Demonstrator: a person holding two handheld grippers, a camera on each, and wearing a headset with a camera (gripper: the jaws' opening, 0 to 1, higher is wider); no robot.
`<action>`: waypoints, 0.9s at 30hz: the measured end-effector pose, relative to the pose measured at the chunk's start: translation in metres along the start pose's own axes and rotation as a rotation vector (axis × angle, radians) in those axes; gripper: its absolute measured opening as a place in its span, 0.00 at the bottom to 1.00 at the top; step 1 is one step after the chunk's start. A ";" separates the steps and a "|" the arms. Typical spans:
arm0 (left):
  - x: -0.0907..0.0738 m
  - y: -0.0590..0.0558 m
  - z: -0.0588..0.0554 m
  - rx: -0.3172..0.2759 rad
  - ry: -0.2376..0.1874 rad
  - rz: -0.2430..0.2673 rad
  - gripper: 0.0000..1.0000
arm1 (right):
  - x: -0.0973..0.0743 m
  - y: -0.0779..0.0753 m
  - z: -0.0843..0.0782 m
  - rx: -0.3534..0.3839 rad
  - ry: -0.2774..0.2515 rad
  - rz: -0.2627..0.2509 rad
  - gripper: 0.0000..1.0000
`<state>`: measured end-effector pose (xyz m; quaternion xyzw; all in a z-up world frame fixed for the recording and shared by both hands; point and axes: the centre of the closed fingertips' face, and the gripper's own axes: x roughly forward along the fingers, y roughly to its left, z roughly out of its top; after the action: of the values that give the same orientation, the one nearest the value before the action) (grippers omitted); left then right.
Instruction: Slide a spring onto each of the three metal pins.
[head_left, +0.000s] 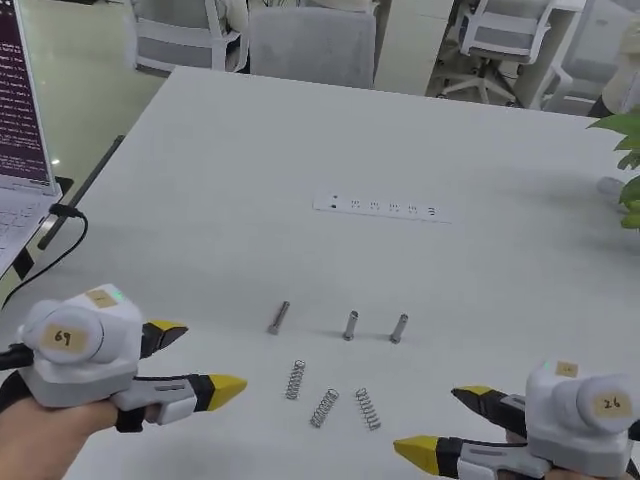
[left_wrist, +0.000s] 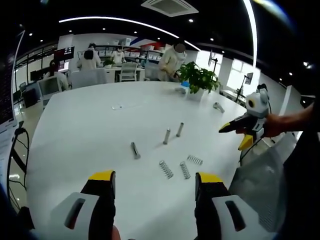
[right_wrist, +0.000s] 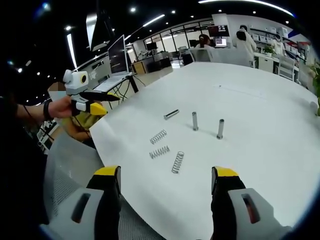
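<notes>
Left tool (head_left: 210, 355) is hovering over the near left of the table (head_left: 250, 140), jaws spread wide and empty. Right tool (head_left: 430, 420) is hovering at near right, jaws likewise parted, gripping nothing.

Between the tools, three springs are lying loose on the table: left spring (head_left: 295, 379), middle spring (head_left: 324, 407), right spring (head_left: 367, 408). They are close together, not touching.

Just beyond, apart from the springs, the pins are sitting in a row. Left pin (head_left: 278, 318) is lying on its side; middle pin (head_left: 350, 325) and right pin (head_left: 399, 328) are standing upright.

Farther back, a white power strip (head_left: 375, 207) is lying flat. A laptop (head_left: 20, 140) is sitting open at the far left.
</notes>
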<state>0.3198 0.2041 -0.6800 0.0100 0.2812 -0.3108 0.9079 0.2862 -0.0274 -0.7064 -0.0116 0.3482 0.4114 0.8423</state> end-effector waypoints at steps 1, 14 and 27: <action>0.002 0.001 0.001 0.000 0.001 0.001 0.60 | 0.000 0.000 -0.001 0.001 0.002 0.000 0.73; 0.020 0.005 0.006 -0.002 0.008 -0.014 0.56 | -0.001 -0.003 -0.001 0.014 -0.003 -0.003 0.71; 0.039 0.010 0.006 0.012 0.026 -0.029 0.54 | -0.002 -0.005 -0.002 0.018 -0.004 -0.006 0.71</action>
<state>0.3541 0.1894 -0.6973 0.0155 0.2911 -0.3253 0.8996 0.2880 -0.0329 -0.7085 -0.0044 0.3502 0.4057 0.8442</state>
